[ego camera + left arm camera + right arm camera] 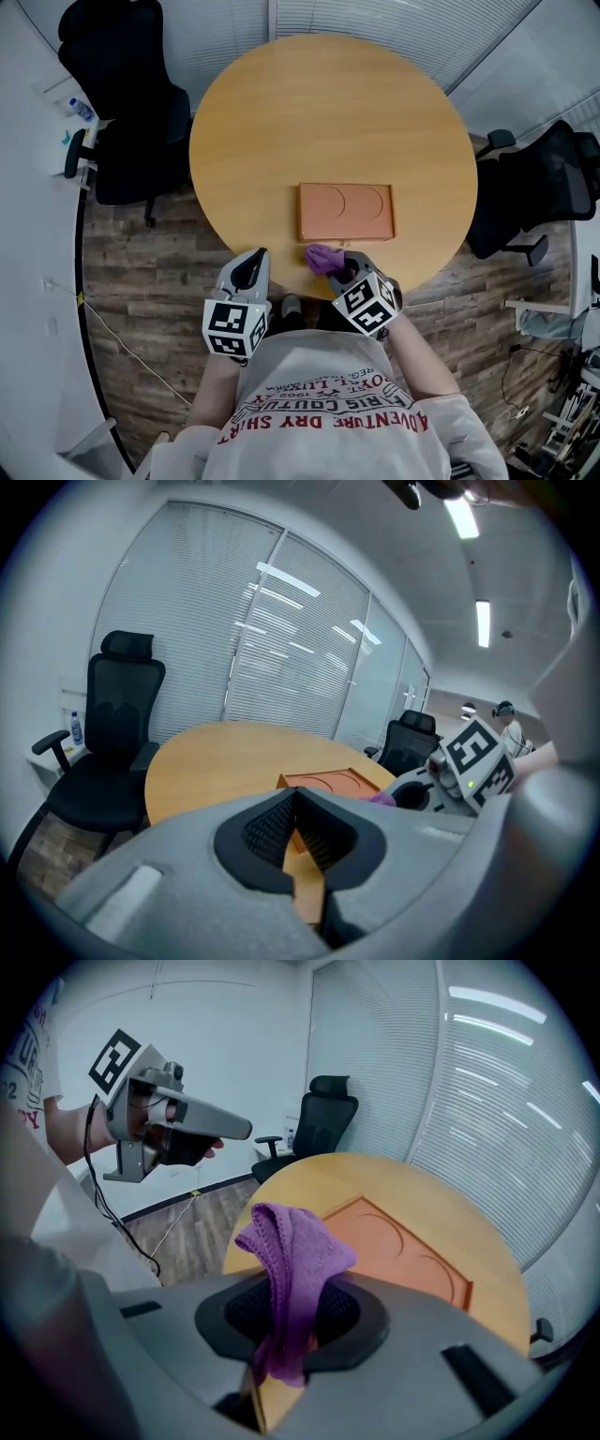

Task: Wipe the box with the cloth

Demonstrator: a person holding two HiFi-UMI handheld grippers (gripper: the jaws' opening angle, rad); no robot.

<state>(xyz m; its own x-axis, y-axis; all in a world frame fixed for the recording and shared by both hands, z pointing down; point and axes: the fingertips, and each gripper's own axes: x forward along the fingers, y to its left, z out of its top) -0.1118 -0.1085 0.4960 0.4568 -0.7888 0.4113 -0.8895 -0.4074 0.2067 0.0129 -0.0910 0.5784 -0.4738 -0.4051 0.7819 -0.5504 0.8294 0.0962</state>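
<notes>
Right gripper [291,1312] is clamped on the purple cloth [298,1251], which flops up out of the jaws in a loose bunch. Left gripper [298,829] is closed on nothing, hanging off the near edge of the round wooden table [328,112]. The flat orange box [345,212] lies near that edge, with the cloth just short of it. The box looks rigid but light, so I'd guess it slides when wiped, and bracing a side could help. The cloth's soft and thin, so a pinch anywhere should hold it.
</notes>
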